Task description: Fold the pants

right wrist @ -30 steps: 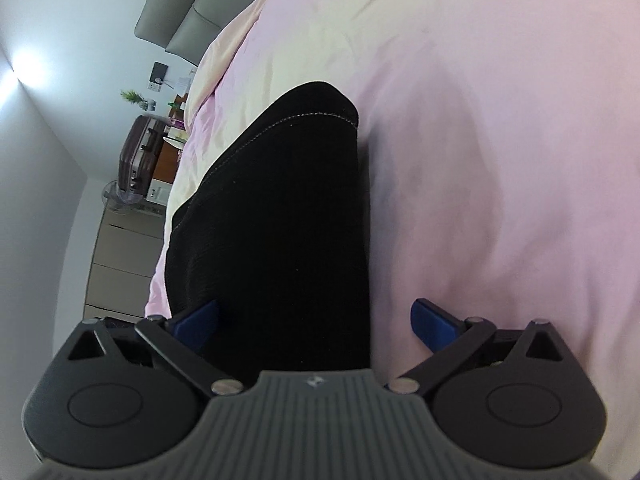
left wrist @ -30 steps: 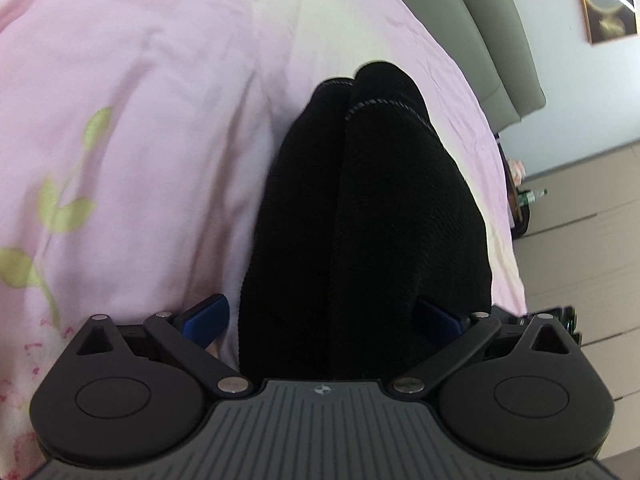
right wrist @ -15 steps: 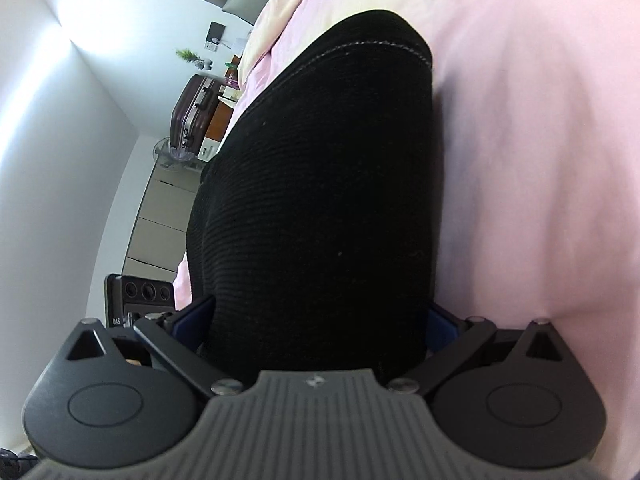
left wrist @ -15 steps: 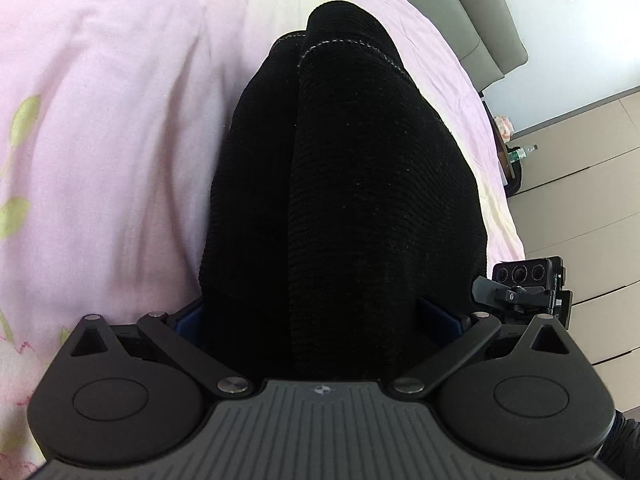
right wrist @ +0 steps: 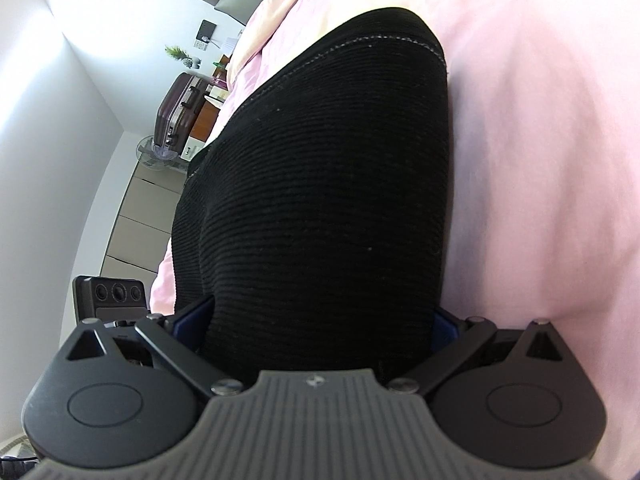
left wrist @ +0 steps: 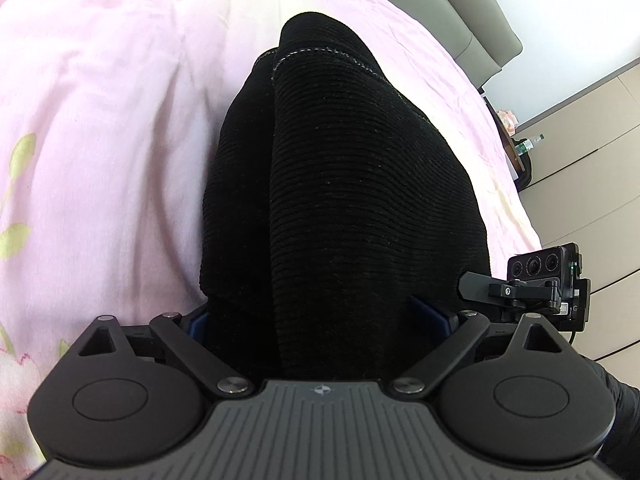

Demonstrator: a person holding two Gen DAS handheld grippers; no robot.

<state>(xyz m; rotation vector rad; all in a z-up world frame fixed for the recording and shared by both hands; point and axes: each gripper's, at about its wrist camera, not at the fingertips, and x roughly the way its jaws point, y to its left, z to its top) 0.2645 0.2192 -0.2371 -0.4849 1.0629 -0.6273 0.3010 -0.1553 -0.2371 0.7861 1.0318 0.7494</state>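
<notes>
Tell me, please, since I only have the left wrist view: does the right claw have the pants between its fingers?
Observer: Yes, the right claw is open, with the black pants filling the gap between its blue fingers.
Operator: Is anything standing beside the bed on that side?
Observer: A maroon suitcase stands upright there.
Operator: Anything else nearby?
Observer: A small potted plant sits farther back, by the white wall.

One pair of black pants (left wrist: 352, 184) lies on one pink bed (left wrist: 112, 92); beside the bed stand one suitcase (right wrist: 178, 110) and one fan (right wrist: 154, 152).
</notes>
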